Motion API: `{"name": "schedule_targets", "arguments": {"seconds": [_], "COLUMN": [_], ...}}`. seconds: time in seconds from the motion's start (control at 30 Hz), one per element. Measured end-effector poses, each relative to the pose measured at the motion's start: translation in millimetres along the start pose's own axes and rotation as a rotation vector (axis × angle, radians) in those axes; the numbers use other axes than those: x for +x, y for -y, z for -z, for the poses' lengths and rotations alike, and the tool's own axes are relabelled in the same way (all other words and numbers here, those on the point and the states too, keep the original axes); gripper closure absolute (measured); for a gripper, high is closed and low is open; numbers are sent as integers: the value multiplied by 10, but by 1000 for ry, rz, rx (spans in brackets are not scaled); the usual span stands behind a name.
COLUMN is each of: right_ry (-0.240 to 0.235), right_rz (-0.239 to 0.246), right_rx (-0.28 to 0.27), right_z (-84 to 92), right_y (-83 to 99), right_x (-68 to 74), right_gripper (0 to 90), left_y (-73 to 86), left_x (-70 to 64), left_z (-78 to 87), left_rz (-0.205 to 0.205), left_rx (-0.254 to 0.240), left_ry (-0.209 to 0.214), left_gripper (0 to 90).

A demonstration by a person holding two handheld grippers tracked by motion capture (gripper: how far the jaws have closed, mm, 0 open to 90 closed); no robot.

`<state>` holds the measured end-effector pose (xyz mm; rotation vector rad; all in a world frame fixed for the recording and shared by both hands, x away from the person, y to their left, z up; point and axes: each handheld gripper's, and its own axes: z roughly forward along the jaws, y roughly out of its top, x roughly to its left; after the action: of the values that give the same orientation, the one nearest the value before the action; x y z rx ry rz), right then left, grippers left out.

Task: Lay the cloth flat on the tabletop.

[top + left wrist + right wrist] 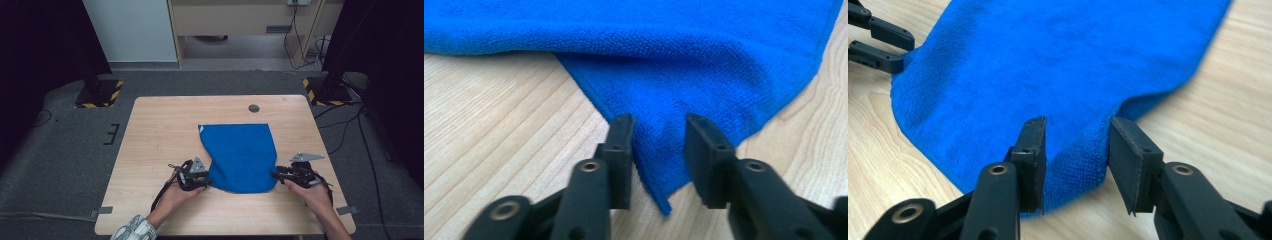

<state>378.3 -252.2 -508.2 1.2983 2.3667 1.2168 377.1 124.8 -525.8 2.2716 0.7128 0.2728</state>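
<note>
On the bench (150,135), the left gripper (659,145) and right gripper (1075,155) each straddle a near corner of the blue cloth (240,155), jaws spread, not pinching.

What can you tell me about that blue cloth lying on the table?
The blue cloth, soft and finely looped like microfibre with a stitched hem, lies mostly flat on the pale wooden table, slightly right of centre. Its far edge is straight, with a small white tag at the far left corner; its near edge is rumpled and drawn inward. The left gripper straddles one near corner and the right gripper the other, each with cloth bunched between its black jaws.
</note>
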Motion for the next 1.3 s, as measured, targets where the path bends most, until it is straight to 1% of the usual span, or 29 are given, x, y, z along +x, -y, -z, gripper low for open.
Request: {"name": "schedule_targets", "arguments": {"seconds": [0.03,0.07,0.13,0.2,0.23,0.3,0.33,0.43,0.47,0.5,0.6,0.7,0.8,0.87,0.97,1.1,1.23,1.27,1.3], "right_ry": [-2,-9,-13,-19,-11,-7,-6,-1,-1,0,4,15,23,17,18,24,31,31,30], "right_rz": [9,29,51,67,84,94,111,132,129,123,111,100,83,77,81,78,46,46,35], "right_rx": [1,6,10,32,51,72,71,77,72,67,73,82,83,82,78,89,97,97,105], "right_z": [-32,-68,-149,-246,-301,-356,-371,-324,-296,-270,-202,-145,-86,-60,-53,-34,62,62,104], "right_y": [-26,-52,-108,-163,-189,-211,-218,-211,-201,-188,-152,-118,-88,-70,-70,-67,13,13,71], "right_x": [24,44,102,153,184,224,241,295,301,299,271,249,257,274,302,311,276,276,259], "right_gripper": [613,622,647,653,664,676,683,708,713,721,767,791,809,827,844,859,862,862,863], "left_y": [-4,-4,-16,-23,-24,-27,-28,-28,-20,-11,20,43,67,99,131,130,118,118,118], "left_x": [-9,-9,-26,-37,-38,-40,-41,-25,-20,-12,2,18,22,19,16,7,-104,-104,-169], "left_z": [-1,-1,0,-3,-3,2,4,34,43,58,113,179,241,286,335,343,338,338,343], "left_rz": [2,2,-7,-6,-6,-12,-14,-14,-8,-11,-6,-7,7,8,19,31,34,34,25], "left_rx": [1,1,11,12,14,19,21,32,33,40,44,48,49,56,59,59,79,79,82], "left_ry": [2,2,15,22,23,23,23,15,15,12,6,-7,-15,-24,-25,-21,6,6,13], "left_gripper": [680,706,757,800,821,855,870,880,880,881,882,882,882,882,882,881,880,880,878]}}
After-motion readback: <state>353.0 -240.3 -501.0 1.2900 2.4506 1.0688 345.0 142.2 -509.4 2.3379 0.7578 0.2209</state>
